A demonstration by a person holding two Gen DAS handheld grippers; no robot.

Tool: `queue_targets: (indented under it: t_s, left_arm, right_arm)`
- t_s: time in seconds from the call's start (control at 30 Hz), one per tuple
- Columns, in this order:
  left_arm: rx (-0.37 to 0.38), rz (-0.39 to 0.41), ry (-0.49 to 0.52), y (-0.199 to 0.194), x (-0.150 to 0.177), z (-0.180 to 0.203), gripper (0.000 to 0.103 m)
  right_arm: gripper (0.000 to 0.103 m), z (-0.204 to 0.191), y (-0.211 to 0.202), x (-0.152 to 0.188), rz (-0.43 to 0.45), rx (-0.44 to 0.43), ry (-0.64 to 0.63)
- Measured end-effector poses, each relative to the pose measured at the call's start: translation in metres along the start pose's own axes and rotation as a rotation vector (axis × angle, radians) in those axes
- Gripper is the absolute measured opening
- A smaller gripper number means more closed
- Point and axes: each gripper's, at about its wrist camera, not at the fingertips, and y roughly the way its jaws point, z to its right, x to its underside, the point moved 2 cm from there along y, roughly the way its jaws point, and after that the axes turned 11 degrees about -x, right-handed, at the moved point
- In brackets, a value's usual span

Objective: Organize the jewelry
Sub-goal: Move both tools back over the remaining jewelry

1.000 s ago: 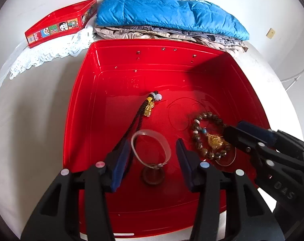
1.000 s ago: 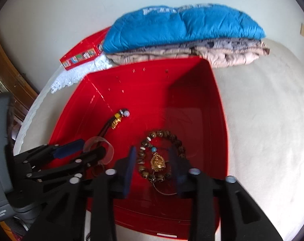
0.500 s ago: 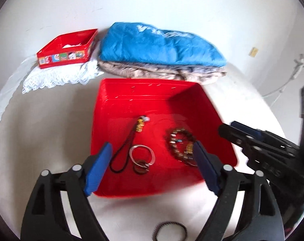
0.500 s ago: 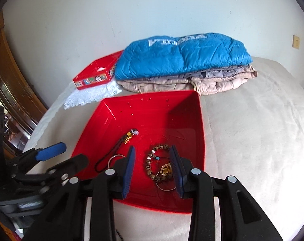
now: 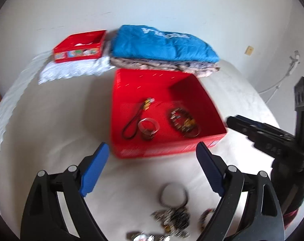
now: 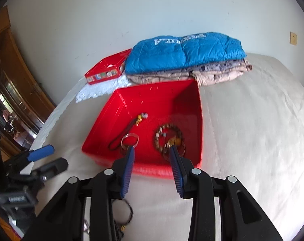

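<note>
Left wrist view shows our left gripper (image 5: pixel 150 150) spread wide and empty, near a blurred jewelry pile (image 5: pixel 172 217) on the bed. Our right gripper (image 6: pixel 152 150) is also apart, empty. Beyond, the red tray (image 5: pixel 162 151) holds a bead bracelet (image 6: pixel 168 135), ring (image 6: pixel 130 140) and cord (image 6: pixel 121 135).

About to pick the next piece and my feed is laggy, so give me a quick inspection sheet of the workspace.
Surface: pale bed cover, wrinkled.
Job's things: red tray holds a beaded bracelet, a clear bangle and a black cord charm; loose jewelry pile lies on the cover in front of the tray, blurred.
Clutter: blue jacket on folded clothes; red tin on white lace.
Grippers: left gripper open, empty; right gripper open, empty; both short of the tray.
Cables: white cord by the wall.
Surroundings: white wall, wooden cabinet.
</note>
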Motion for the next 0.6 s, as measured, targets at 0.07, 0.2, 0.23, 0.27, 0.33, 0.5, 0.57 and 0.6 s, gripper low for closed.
queue_targets:
  t_s: [0.07, 0.2, 0.23, 0.27, 0.33, 0.5, 0.57, 0.6]
  left_arm:
    - [-0.031, -0.007, 0.007, -0.002, 0.016, -0.008, 0.089]
    - [-0.069, -0.061, 0.027, -0.001, 0.054, -0.023, 0.09]
    - [-0.086, -0.083, 0.03, 0.001, 0.066, -0.028, 0.089]
    - [-0.097, -0.099, 0.034, 0.003, 0.075, -0.03, 0.089]
    - [-0.097, -0.13, 0.032, 0.004, 0.092, -0.034, 0.089]
    - [-0.066, -0.227, 0.009, 0.01, 0.125, -0.036, 0.089]
    - [-0.046, -0.253, 0.005, 0.011, 0.134, -0.034, 0.088]
    - [-0.044, -0.259, 0.006, 0.011, 0.138, -0.033, 0.085]
  right_arm:
    - [0.038, 0.002, -0.003, 0.017, -0.02, -0.017, 0.006]
    - [0.038, 0.001, -0.004, 0.051, -0.082, -0.03, 0.011]
    - [0.038, 0.001, -0.004, 0.062, -0.105, -0.036, 0.011]
    - [0.038, 0.001, -0.004, 0.069, -0.121, -0.042, 0.012]
    - [0.038, 0.0, -0.004, 0.085, -0.157, -0.044, 0.015]
    - [0.038, -0.004, -0.009, 0.117, -0.223, -0.05, 0.017]
    - [0.038, -0.005, -0.011, 0.124, -0.235, -0.052, 0.011]
    - [0.038, -0.006, -0.012, 0.128, -0.243, -0.053, 0.006]
